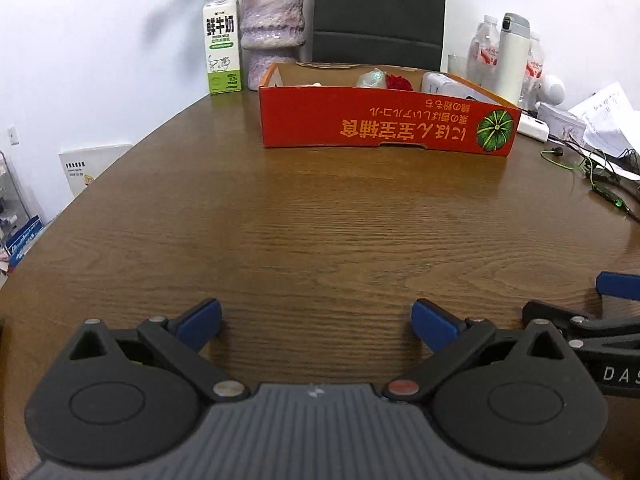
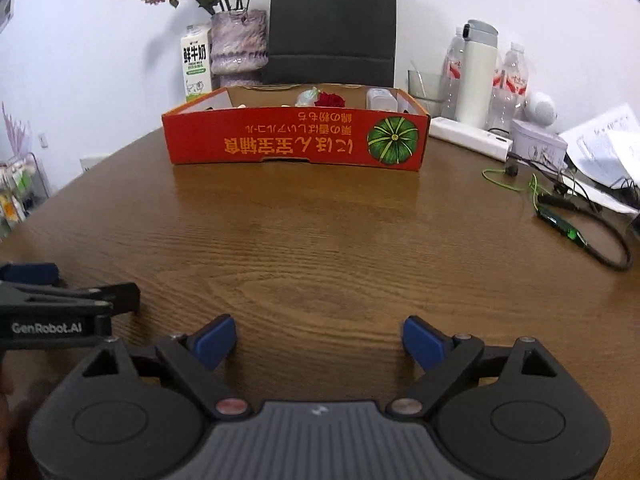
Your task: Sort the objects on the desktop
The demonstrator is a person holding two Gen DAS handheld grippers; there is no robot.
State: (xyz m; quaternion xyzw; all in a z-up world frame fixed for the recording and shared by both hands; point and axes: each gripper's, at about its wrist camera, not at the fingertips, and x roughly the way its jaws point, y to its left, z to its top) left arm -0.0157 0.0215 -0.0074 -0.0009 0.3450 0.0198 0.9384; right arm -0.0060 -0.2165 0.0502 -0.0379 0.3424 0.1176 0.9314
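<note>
A shallow red cardboard box point(image 1: 384, 122) point(image 2: 296, 136) with a green pumpkin print stands at the far side of the wooden table point(image 1: 312, 220) point(image 2: 320, 232). Inside it I see a red flower point(image 1: 399, 82) point(image 2: 330, 100), a pale crumpled item point(image 1: 371, 79) point(image 2: 307, 97) and a white object point(image 1: 438, 83) point(image 2: 381, 99). My left gripper point(image 1: 317, 320) is open low over the near table, nothing between its blue pads. My right gripper point(image 2: 319, 340) is open too and empty, side by side with the left one. Each shows at the other view's edge.
A milk carton point(image 1: 222, 44) point(image 2: 197, 66) and a purple vase point(image 1: 273, 28) point(image 2: 239, 42) stand back left, a black chair point(image 1: 380, 12) point(image 2: 332, 24) behind the box. Bottles, a white flask point(image 1: 513, 60) point(image 2: 477, 76), papers and green cables point(image 1: 592, 176) point(image 2: 560, 216) crowd the right side.
</note>
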